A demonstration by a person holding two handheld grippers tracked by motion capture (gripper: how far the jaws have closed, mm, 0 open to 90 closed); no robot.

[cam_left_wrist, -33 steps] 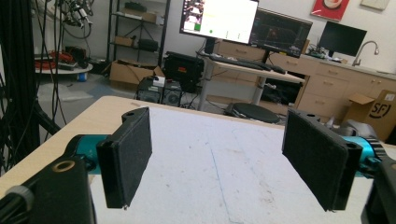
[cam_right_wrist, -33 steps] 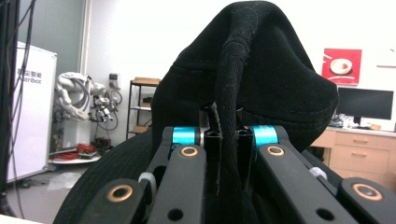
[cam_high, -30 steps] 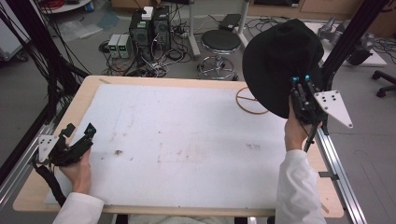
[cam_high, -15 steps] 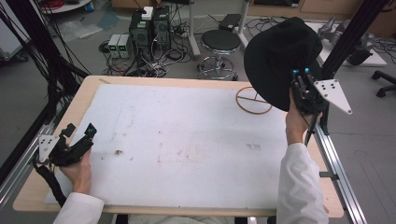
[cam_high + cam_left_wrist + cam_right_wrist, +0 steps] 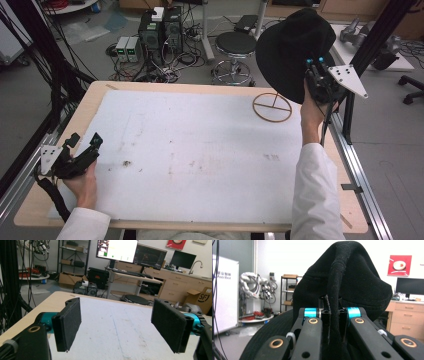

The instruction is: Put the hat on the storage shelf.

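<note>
A black hat (image 5: 292,47) hangs in the air above and just behind the wooden ring (image 5: 272,107), which lies flat on the tabletop (image 5: 200,150) near its far right corner. The right gripper (image 5: 320,80) holds the hat up off the tabletop, just to the right of the ring. In the right gripper view the jaws are pressed together on a fold of the hat's black fabric (image 5: 342,290), with the crown bulging up above them and the brim curving away lower left.

The ring is a thin hoop with spokes inside it, resting on the white mat (image 5: 190,145) that covers most of the tabletop. A few dark smudges mark the mat to the left of the ring and nearer the person.

The left gripper (image 5: 82,145) sits far to the left of the ring, at the near left edge of the tabletop, held low in the left hand (image 5: 82,177). In the left gripper view its jaws stand wide apart, the black pads (image 5: 68,322) facing each other with nothing between them but bare mat
</note>
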